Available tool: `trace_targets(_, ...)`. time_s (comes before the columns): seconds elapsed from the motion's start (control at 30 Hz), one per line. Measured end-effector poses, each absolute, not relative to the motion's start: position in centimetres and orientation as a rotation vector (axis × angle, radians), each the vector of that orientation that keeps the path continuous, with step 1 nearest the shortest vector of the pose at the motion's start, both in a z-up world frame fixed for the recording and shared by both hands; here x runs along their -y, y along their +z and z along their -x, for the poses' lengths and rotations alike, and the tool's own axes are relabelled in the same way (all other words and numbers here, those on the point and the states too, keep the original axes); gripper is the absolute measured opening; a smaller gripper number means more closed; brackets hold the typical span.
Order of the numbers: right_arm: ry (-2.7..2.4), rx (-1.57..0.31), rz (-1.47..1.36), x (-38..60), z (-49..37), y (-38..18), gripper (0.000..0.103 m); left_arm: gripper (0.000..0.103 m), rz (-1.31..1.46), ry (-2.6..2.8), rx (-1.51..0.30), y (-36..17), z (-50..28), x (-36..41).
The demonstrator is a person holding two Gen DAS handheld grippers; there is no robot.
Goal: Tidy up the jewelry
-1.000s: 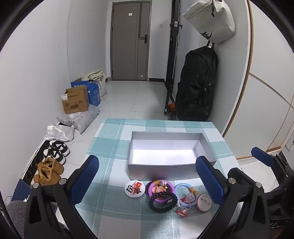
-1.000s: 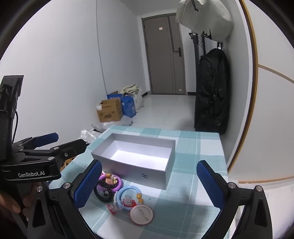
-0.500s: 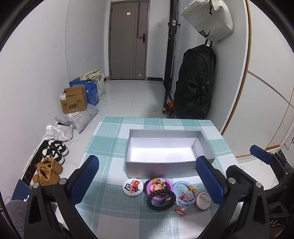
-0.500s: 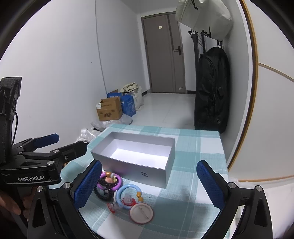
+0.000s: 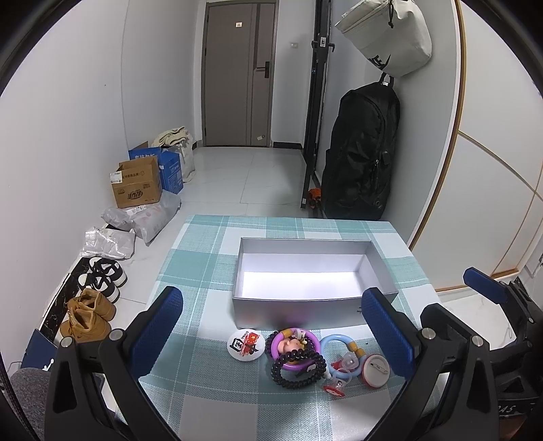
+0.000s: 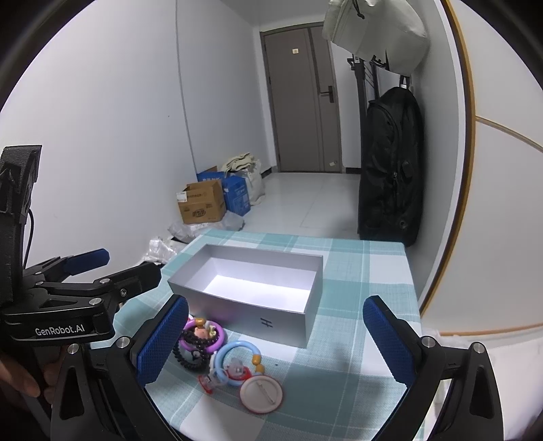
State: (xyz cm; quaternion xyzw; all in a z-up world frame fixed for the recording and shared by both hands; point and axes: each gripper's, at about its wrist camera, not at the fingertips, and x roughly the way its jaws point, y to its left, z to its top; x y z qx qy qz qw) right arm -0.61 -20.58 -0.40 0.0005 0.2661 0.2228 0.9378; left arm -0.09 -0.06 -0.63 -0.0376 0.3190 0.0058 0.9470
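An open, empty grey box [image 5: 305,281] [image 6: 251,288] stands on the teal checked tablecloth [image 5: 210,264]. In front of it lie a white round badge [image 5: 245,344], a purple ring [image 5: 294,346] with a small charm, a black bead bracelet [image 5: 298,368] [image 6: 190,356], a light blue ring [image 5: 341,352] [image 6: 234,364] and a face-down pin badge [image 5: 375,365] [image 6: 260,393]. My left gripper [image 5: 271,336] is open above the pile. My right gripper [image 6: 268,342] is open, above the blue ring and the box's near corner. The left gripper also shows at the left of the right wrist view [image 6: 112,271].
The small table stands against the right wall. A black backpack [image 5: 359,156] and a white bag [image 5: 387,30] hang by the wall beyond it. Cardboard boxes [image 5: 135,183], parcels and shoes [image 5: 88,315] line the floor at the left. A door is at the far end.
Both grippers have drawn back and risen slightly, so the box and jewelry sit a little further off. Both stay open. Nothing on the table has moved.
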Motion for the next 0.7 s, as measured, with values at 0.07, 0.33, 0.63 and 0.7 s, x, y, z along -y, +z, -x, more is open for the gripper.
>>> trace_targets(0.07,0.455,-0.544,-0.001,20.58,0.59,-0.37,0.103,0.102,0.077,0.010,-0.650,-0.63,0.12,-0.01)
trace_targets(0.33,0.457,-0.544,-0.001,20.59,0.59,-0.38,0.103,0.102,0.077,0.010,-0.651,-0.61,0.10,-0.09)
trace_targets(0.63,0.458,-0.544,-0.004,20.59,0.59,-0.28,0.103,0.102,0.075,0.011,-0.651,-0.65,0.09,-0.06)
trace_targets(0.7,0.458,-0.544,-0.004,20.60,0.58,-0.23,0.103,0.102,0.074,0.011,-0.652,-0.66,0.10,-0.05)
